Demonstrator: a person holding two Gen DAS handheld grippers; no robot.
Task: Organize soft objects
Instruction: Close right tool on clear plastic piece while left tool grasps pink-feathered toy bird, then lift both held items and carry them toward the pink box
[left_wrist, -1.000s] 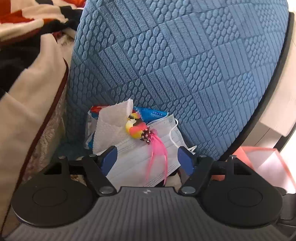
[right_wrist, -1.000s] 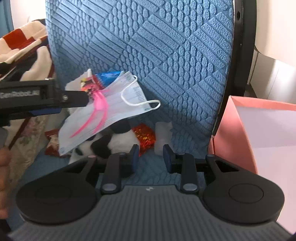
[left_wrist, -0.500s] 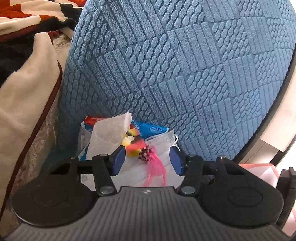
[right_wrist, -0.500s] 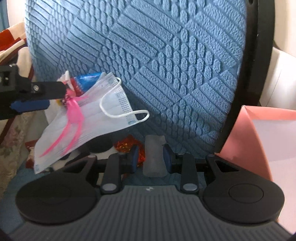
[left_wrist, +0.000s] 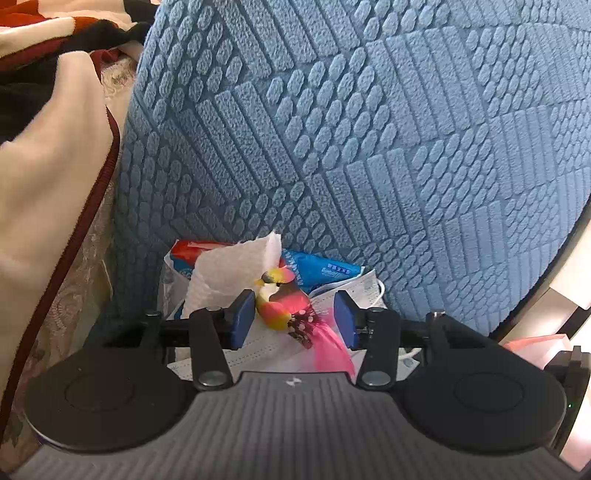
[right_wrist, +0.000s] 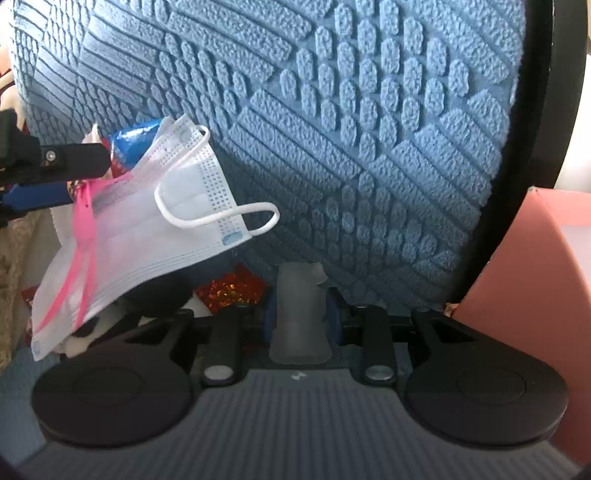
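In the left wrist view the left claw (left_wrist: 293, 319) sits low in front of a blue textured chair back (left_wrist: 369, 147), its two blue pads spread apart with a small toy bird (left_wrist: 275, 301) between them. The left pad looks to be touching the bird's yellow and pink body, while the right pad stands clear of it, with only the pink tail feathers (left_wrist: 330, 349) trailing down near it; the claw is not closed on anything that I can see. The bird lies on top of a white face mask (left_wrist: 258, 347), and behind them stand a sheet of white tissue (left_wrist: 229, 269) and a blue and red plastic packet (left_wrist: 317, 267), all piled against the base of the chair back. A cream blanket with a dark red edge (left_wrist: 48, 203) hangs at the left. In the right wrist view the right claw (right_wrist: 299, 319) has its fingers drawn close together and clamped on a pale translucent soft block (right_wrist: 299, 306), which stands upright between the pads and rises a little above them. To the left, the face mask (right_wrist: 155, 236) hangs tilted, its white ear loop (right_wrist: 218, 216) dangling free, with the pink feathers (right_wrist: 83, 236) draped across it just beside the dark finger of the left claw (right_wrist: 48, 177). Below the mask sit a black and white plush item (right_wrist: 155, 295), mostly hidden, and a shiny red foil piece (right_wrist: 229, 288). A pink box (right_wrist: 535, 295) stands at the right edge, beside the chair's black frame (right_wrist: 535, 110).
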